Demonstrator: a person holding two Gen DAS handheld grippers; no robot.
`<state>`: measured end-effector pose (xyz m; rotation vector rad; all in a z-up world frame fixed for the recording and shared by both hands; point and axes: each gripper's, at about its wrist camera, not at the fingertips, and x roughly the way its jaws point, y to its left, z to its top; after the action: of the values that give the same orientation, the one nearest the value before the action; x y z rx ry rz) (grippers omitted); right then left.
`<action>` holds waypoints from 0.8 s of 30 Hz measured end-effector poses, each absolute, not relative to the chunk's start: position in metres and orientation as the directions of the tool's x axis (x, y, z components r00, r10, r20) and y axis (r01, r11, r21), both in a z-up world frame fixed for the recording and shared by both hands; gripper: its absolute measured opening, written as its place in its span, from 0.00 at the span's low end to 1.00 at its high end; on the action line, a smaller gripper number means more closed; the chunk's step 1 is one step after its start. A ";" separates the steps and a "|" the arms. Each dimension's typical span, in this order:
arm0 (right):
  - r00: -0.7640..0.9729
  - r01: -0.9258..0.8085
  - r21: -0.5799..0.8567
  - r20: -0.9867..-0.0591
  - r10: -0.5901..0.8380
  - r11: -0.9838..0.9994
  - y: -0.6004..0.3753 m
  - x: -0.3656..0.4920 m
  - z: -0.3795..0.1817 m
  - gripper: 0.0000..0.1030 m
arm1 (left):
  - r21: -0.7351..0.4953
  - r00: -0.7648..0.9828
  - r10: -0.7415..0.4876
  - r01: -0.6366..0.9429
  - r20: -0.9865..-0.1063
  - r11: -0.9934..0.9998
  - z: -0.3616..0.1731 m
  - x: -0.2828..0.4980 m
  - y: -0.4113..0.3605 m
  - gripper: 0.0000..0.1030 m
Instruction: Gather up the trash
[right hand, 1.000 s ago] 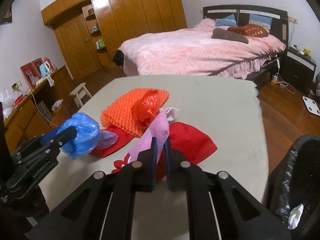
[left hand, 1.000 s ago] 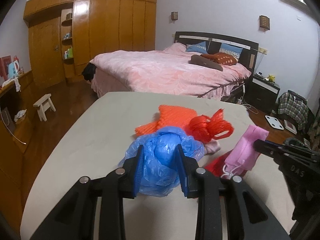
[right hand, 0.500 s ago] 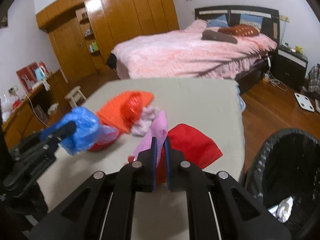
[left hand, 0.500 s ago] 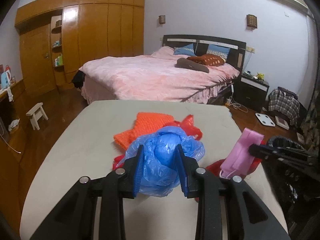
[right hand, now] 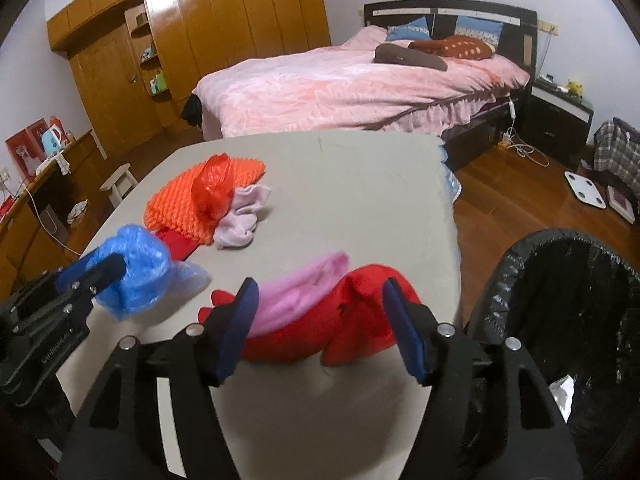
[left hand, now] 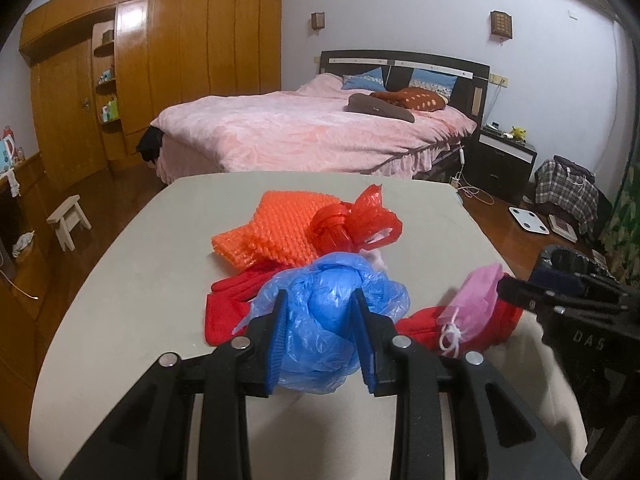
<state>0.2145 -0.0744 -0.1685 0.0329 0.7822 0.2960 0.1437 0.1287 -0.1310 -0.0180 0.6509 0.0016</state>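
My left gripper (left hand: 320,300) is shut on a crumpled blue plastic bag (left hand: 324,320), held just above the beige table (left hand: 160,248); the same bag (right hand: 140,268) shows at the left of the right wrist view. The jaws of my right gripper (right hand: 320,286) are opening and stand wide apart. A pink bag with a white string (right hand: 304,284) lies blurred between them on a red cloth (right hand: 360,320), with neither pad pressing it. An orange mesh (right hand: 192,200), a knotted red plastic bag (right hand: 212,192) and a lilac cloth (right hand: 244,216) lie farther back.
A bin with a black liner (right hand: 560,280) stands on the floor off the table's right edge, with white paper inside. Beyond the table are a pink bed (right hand: 360,92), a small stool (right hand: 120,180), a nightstand (right hand: 560,116) and a white scale (right hand: 588,190).
The right jaws have parted and let go of the pink bag, which has dropped onto the red cloth. Both grippers have shifted toward the bin, and the left still holds the blue bag.
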 end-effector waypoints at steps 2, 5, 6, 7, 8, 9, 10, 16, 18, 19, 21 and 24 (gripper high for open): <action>0.680 -0.252 0.145 -0.677 0.282 0.957 -0.075 0.215 -0.165 0.64 | -0.017 0.795 -0.004 -0.009 -0.607 1.000 -0.131 0.144 0.129 0.30; 0.681 -0.282 0.159 -0.661 0.314 0.946 -0.070 0.216 -0.160 0.65 | -0.015 0.796 0.003 -0.015 -0.605 1.000 -0.130 0.145 0.129 0.30; 0.674 -0.290 0.155 -0.668 0.317 0.944 -0.066 0.218 -0.159 0.65 | -0.013 0.797 0.006 -0.017 -0.604 1.000 -0.131 0.145 0.131 0.30; 0.663 -0.296 0.144 -0.681 0.311 0.944 -0.062 0.220 -0.161 0.65 | -0.008 0.798 0.011 -0.020 -0.603 1.000 -0.130 0.145 0.131 0.30; 0.658 -0.299 0.140 -0.686 0.310 0.944 -0.058 0.222 -0.163 0.65 | -0.006 0.798 0.014 -0.022 -0.602 1.000 -0.131 0.145 0.132 0.30; 0.655 -0.298 0.140 -0.690 0.309 0.944 -0.056 0.224 -0.164 0.65 | -0.007 0.799 0.017 -0.027 -0.601 1.000 -0.132 0.145 0.133 0.30; 0.650 -0.296 0.140 -0.696 0.306 0.945 -0.054 0.226 -0.166 0.65 | -0.008 0.799 0.022 -0.034 -0.601 0.999 -0.132 0.145 0.136 0.30; 0.607 -0.293 0.126 -0.741 0.286 0.948 -0.043 0.238 -0.184 0.54 | -0.004 0.794 0.049 -0.064 -0.606 0.998 -0.134 0.145 0.144 0.30; 0.584 -0.301 0.122 -0.760 0.284 0.946 -0.039 0.240 -0.191 0.45 | -0.006 0.791 0.053 -0.071 -0.609 0.997 -0.134 0.146 0.147 0.30; 0.573 -0.305 0.124 -0.768 0.286 0.944 -0.038 0.241 -0.194 0.39 | -0.006 0.791 0.055 -0.074 -0.609 0.997 -0.134 0.145 0.148 0.30; 0.548 -0.318 0.139 -0.780 0.302 0.938 -0.036 0.240 -0.201 0.25 | -0.007 0.791 0.055 -0.075 -0.610 0.997 -0.134 0.145 0.149 0.30; 0.543 -0.335 0.173 -0.768 0.340 0.926 -0.038 0.235 -0.200 0.10 | -0.008 0.791 0.054 -0.074 -0.609 0.997 -0.134 0.144 0.149 0.30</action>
<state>0.2346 -0.0379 -0.2001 0.0059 0.9127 0.4008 0.1443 0.1488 -0.1338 -0.0321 0.6542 0.0692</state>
